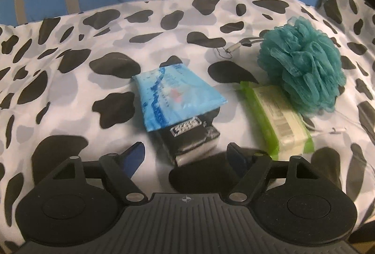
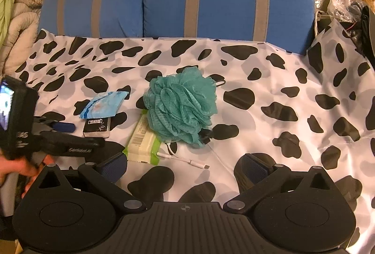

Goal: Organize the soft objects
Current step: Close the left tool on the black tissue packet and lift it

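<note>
The cow-print sheet [image 2: 293,80] lies bare right of the bath puff [image 2: 181,108]; left, tissue packs [image 2: 104,105] and wipes [image 2: 143,139] crowd close together

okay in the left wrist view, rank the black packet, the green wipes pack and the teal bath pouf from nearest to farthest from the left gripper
1. Black packet: centre, just beyond the open left gripper, under a blue pack.
2. Green wipes pack: right of the packet.
3. Teal bath pouf: farthest, back right, overlapping the wipes' far end.

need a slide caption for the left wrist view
Open left gripper poised over a blue packet stacked on a black pack, beside a green wipes pack and teal loofah.
</note>
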The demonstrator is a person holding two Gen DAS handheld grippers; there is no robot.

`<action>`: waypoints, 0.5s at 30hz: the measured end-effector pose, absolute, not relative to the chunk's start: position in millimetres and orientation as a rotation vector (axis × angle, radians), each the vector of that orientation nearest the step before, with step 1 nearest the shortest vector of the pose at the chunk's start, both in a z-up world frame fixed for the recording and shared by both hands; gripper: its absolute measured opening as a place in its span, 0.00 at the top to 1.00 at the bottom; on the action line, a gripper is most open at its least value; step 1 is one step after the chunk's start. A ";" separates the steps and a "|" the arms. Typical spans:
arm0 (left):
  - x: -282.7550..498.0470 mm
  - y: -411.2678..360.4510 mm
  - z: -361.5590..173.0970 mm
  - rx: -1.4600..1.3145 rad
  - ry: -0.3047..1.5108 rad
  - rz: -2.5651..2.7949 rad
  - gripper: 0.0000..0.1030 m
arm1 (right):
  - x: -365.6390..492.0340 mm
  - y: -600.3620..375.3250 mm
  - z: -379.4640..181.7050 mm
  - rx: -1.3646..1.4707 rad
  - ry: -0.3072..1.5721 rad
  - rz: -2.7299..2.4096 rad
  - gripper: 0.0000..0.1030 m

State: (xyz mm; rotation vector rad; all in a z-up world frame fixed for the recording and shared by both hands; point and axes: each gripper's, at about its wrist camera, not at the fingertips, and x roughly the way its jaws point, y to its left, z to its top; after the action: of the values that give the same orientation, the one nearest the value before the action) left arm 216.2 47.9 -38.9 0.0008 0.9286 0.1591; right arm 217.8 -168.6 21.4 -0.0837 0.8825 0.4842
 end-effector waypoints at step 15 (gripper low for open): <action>232.9 55.4 -49.9 -0.071 0.885 0.237 0.40 | 214.0 -165.0 21.1 -0.140 0.864 0.493 0.00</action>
State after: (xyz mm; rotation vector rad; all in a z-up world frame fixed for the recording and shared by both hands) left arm 232.9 55.4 -49.9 -0.0710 0.8853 0.2375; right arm 214.0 -165.0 21.1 -0.1398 0.8640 0.4934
